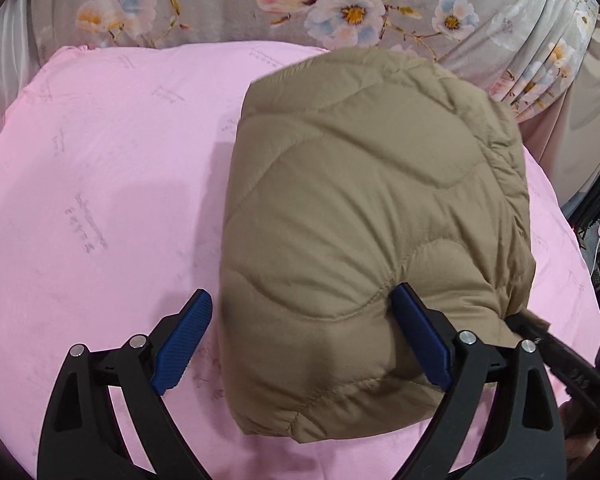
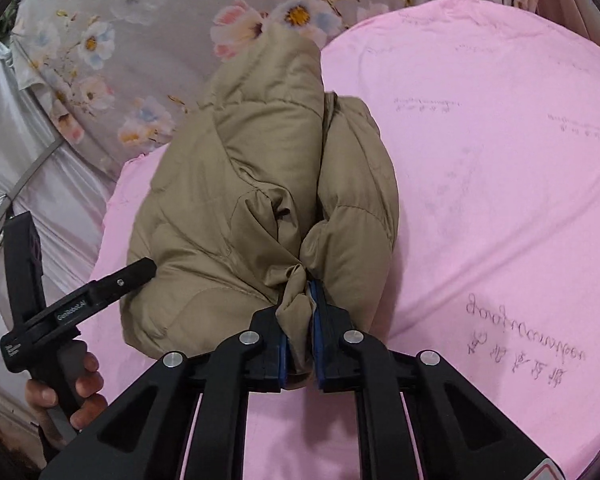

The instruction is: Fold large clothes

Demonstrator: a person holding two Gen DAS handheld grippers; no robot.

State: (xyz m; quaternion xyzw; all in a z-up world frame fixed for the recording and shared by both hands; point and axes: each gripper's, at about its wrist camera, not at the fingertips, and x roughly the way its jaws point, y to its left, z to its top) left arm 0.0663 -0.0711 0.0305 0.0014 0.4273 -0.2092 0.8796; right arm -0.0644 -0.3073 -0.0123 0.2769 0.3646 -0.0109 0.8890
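A tan quilted jacket [image 1: 372, 216] lies folded into a thick bundle on a pink sheet [image 1: 100, 184], with a grey flowered cloth [image 1: 228, 4] bunched up behind it. The left gripper [image 1: 304, 340] stands spread wide — its left blue pad rests out on the sheet, clear of the bundle, while the right pad touches the near edge of the jacket, so nothing is pinched between them. In the right wrist view the jacket [image 2: 260, 184] shows its open folded end, and the right gripper [image 2: 300, 320] is clamped tight on a gathered corner of the fabric, the blue pads pressing it from both sides. A hand [image 2: 66, 396] wraps the black handle of the other tool at the lower left — silvery fabric hangs beyond it.
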